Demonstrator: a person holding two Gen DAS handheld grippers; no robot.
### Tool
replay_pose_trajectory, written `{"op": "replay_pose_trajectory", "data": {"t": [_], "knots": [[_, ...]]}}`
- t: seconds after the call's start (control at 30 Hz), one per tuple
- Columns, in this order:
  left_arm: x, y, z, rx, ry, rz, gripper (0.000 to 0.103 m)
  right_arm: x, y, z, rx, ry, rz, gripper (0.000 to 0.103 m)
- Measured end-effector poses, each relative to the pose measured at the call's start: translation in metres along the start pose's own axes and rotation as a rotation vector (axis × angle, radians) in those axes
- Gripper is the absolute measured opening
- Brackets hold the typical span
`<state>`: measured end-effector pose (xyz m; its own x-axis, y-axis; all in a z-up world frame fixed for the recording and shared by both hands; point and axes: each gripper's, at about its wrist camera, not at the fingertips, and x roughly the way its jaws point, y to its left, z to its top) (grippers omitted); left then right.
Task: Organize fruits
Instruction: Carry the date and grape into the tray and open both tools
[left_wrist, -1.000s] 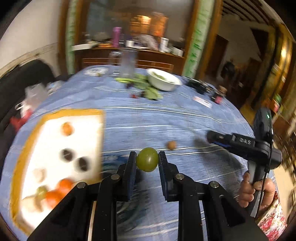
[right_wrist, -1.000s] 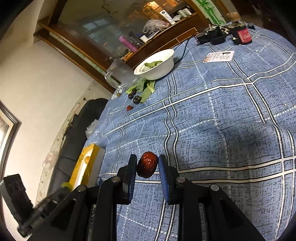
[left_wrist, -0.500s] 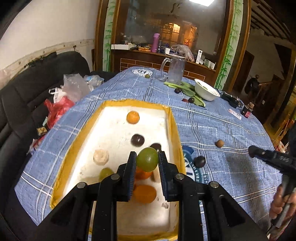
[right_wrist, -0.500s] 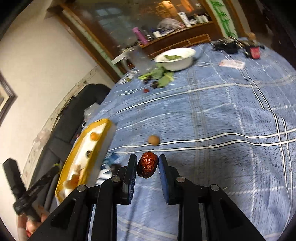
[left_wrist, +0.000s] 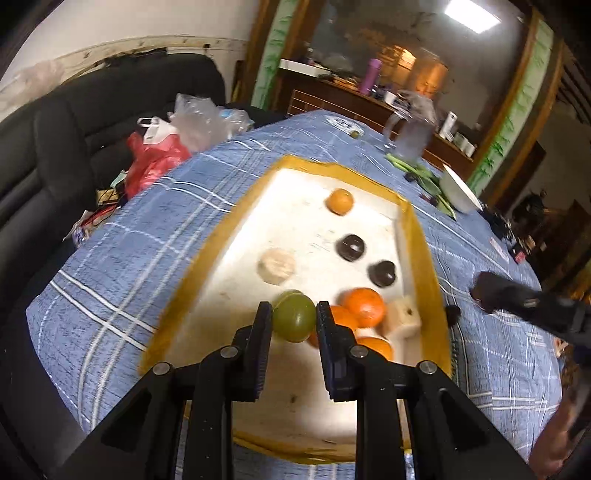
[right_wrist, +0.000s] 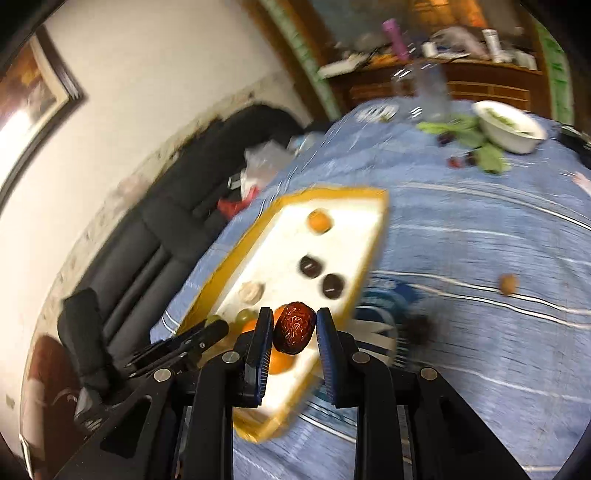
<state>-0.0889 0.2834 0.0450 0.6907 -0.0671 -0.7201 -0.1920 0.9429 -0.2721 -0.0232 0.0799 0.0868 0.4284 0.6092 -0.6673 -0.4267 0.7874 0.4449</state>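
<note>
My left gripper (left_wrist: 293, 320) is shut on a green round fruit (left_wrist: 294, 318) and holds it over the near part of a white box with a yellow rim (left_wrist: 236, 221). The box holds oranges (left_wrist: 364, 306), two dark fruits (left_wrist: 350, 246), a pale round one (left_wrist: 276, 265) and another green one. My right gripper (right_wrist: 294, 326) is shut on a wrinkled red date (right_wrist: 294, 326), above the box's near right corner (right_wrist: 373, 236). The left gripper also shows in the right wrist view (right_wrist: 192, 341). A small brown fruit (right_wrist: 508, 283) and a dark one (right_wrist: 419, 328) lie on the blue cloth.
A white bowl (right_wrist: 508, 125) with green leaves (right_wrist: 487, 157) and dark berries stands at the table's far side beside a glass mug (left_wrist: 412, 134). A black sofa (left_wrist: 55, 147) with plastic bags (left_wrist: 159, 155) runs along the table's left side.
Both grippers have swung left towards the box. The left one now holds its green fruit low over the box's near end; the right one has come up to the box's corner with the date.
</note>
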Motion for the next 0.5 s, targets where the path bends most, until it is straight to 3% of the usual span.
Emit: {"op": "replay_pose_trajectory", "data": {"t": [0.17,0.23,0.33,0.4,0.47,0.5], "knots": [[0.0,0.02,0.002,-0.052,-0.005,-0.019,0.025,0.062,0.019,0.01,-0.072,0.104,-0.069,0.026],[-0.003,0.027,0.002,-0.075,-0.015,-0.031,0.045,0.082,0.017,0.013,-0.06,0.133,-0.079,0.027],[-0.01,0.033,0.001,-0.096,-0.033,-0.052,0.052,0.097,0.019,0.015,-0.061,0.147,-0.099,0.027],[-0.013,0.035,0.002,-0.105,-0.041,-0.057,0.058,0.1,0.021,0.016,-0.073,0.146,-0.107,0.034],[-0.015,0.037,0.002,-0.114,-0.047,-0.067,0.06,0.096,0.024,0.019,-0.083,0.123,-0.104,0.049],[-0.014,0.037,0.003,-0.115,-0.046,-0.067,0.06,0.095,0.024,0.02,-0.083,0.11,-0.101,0.05]]}}
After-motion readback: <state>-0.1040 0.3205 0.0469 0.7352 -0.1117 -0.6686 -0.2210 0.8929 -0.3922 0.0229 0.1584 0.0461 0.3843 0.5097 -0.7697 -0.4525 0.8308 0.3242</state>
